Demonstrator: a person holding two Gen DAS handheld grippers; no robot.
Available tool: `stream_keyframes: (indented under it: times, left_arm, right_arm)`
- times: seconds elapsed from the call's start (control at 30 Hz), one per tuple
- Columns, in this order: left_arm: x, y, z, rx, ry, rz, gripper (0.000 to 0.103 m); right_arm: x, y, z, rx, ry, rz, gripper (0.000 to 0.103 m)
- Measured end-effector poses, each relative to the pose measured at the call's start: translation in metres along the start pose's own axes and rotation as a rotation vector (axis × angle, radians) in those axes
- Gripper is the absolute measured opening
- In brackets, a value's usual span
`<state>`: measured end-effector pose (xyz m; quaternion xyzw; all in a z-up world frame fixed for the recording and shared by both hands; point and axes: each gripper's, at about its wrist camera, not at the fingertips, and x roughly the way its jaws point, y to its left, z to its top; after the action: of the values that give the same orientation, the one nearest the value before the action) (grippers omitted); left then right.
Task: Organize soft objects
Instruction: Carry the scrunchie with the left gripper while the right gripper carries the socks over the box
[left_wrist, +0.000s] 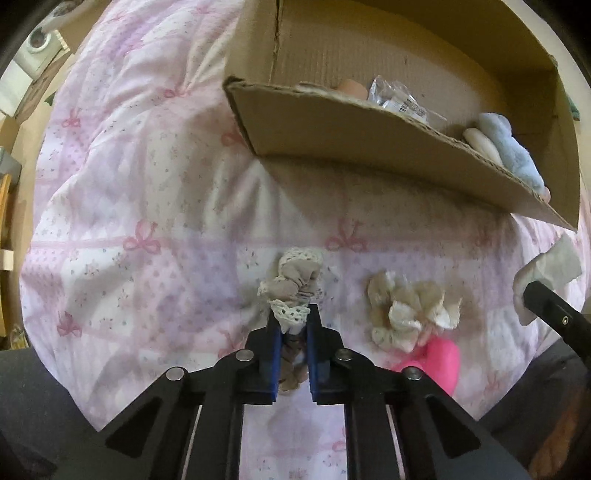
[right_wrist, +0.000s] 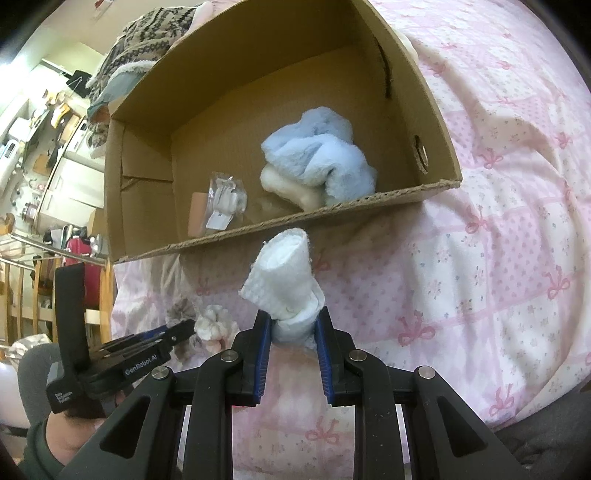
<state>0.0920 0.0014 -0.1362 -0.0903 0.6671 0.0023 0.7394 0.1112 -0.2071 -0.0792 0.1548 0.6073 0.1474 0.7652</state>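
Beige lace-trimmed scrunchie (left_wrist: 291, 295) on pink bow-print bedspread (left_wrist: 147, 206), left tongs (left_wrist: 293, 325) clamped on it. Right tongs (right_wrist: 293, 325) clamped on white rolled sock (right_wrist: 284, 288), held before open brown cardboard box (right_wrist: 436, 184).

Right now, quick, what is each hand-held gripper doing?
Left hand-held gripper: closed on the beige lace scrunchie.
Right hand-held gripper: closed on the white rolled sock.
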Motion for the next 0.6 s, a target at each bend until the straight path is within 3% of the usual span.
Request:
stream_keyframes:
  times: [0.37, 0.6]
  left_arm:
    - [-0.038, 0.008, -0.025, -0.052, -0.095, 0.000, 0.009]
    - [-0.052, 0.022, -0.012, -0.062, -0.156, 0.028, 0.009]
  right_arm:
    - [-0.004, 0.012, -0.008, -0.055, -0.007, -0.001, 0.025]
    - [0.001, 0.016, -0.009, -0.077, -0.001, -0.022, 0.025]
